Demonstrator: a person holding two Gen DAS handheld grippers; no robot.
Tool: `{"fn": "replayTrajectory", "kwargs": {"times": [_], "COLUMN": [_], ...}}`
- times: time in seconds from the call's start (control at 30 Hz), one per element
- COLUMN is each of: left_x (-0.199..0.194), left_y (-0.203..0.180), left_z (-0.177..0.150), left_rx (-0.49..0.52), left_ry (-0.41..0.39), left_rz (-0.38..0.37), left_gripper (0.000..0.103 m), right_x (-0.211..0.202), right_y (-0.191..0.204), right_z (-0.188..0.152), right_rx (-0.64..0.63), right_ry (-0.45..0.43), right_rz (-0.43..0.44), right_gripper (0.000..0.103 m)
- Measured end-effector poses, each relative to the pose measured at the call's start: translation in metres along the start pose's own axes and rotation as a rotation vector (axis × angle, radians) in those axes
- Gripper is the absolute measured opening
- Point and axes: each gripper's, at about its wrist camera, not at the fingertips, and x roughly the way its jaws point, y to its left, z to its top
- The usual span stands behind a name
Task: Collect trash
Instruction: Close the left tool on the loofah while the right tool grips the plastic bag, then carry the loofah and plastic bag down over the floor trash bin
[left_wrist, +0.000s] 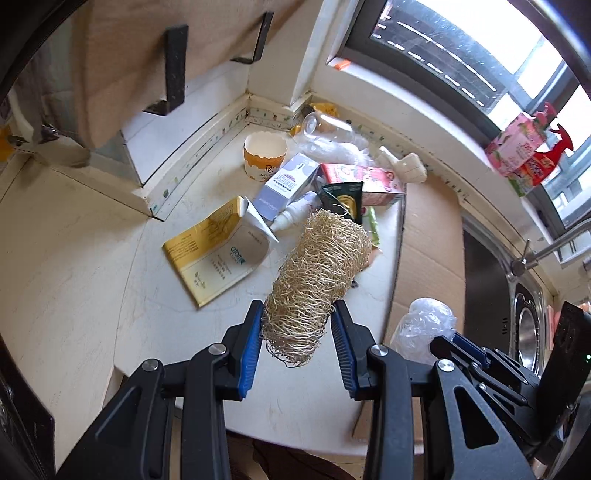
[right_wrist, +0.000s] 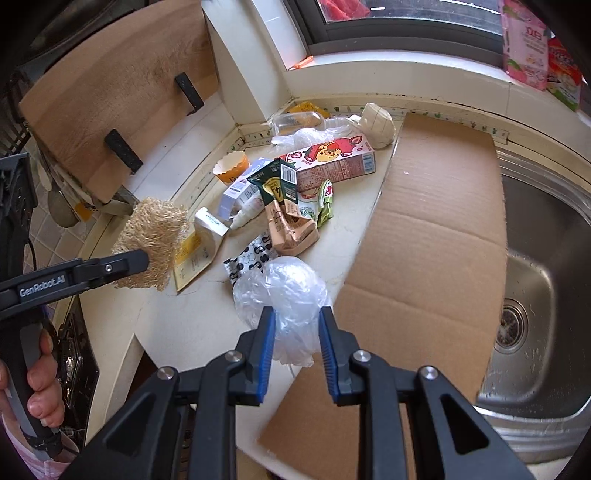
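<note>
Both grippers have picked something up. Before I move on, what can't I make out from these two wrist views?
- Trash bin: in neither view, so the drop spot is unknown.
- Counter under the loofah: hidden in the left wrist view by the loofah in the left gripper.
- Items beneath the plastic bag: covered in the right wrist view, bag held by the right gripper.
- Small print on the wrappers: too small.
- Sink: cut off at the right edge.

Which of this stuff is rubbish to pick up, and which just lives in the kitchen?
Rubbish:
- loofah, pinched in the left tongs
- plastic bag, pinched in the right tongs
- cookie box
- paper cup
- yellow carton

Just kitchen things:
- sink
- wooden board
- cardboard sheet
</note>
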Motion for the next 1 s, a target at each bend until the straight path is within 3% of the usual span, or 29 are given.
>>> {"fn": "replayTrajectory", "kwargs": {"times": [0.3, 0.57, 0.77, 1.0], "left_x": [-0.078, -0.123, -0.128, -0.113], "left_y": [-0.005, 0.004, 0.023, 0.056], "left_z": [-0.068, -0.141, -0.195, -0.244], "left_rx": [0.072, 0.164, 0.201, 0.209], "left_ry": [-0.036, -0.02, 0.038, 0.116], "left_rz": [-0.09, -0.161, -0.185, -0.162], "left_gripper": [0.035, 0.035, 0.035, 0.035], "right_x": [-0.07, -0.124, -0.128, -0.103], "right_y": [0.032, 0.076, 0.101, 0.119], "right_z": [-0.06, -0.14, -0.2, -0.248], "right_rx": [0.036, 0.059, 0.089, 0.099], "right_ry": [-0.07, -0.121, -0.095, 0.01], "right_rz": [-0.046, -0.094, -0.127, -0.164], "right_gripper": [0.023, 0.023, 0.024, 0.024]}}
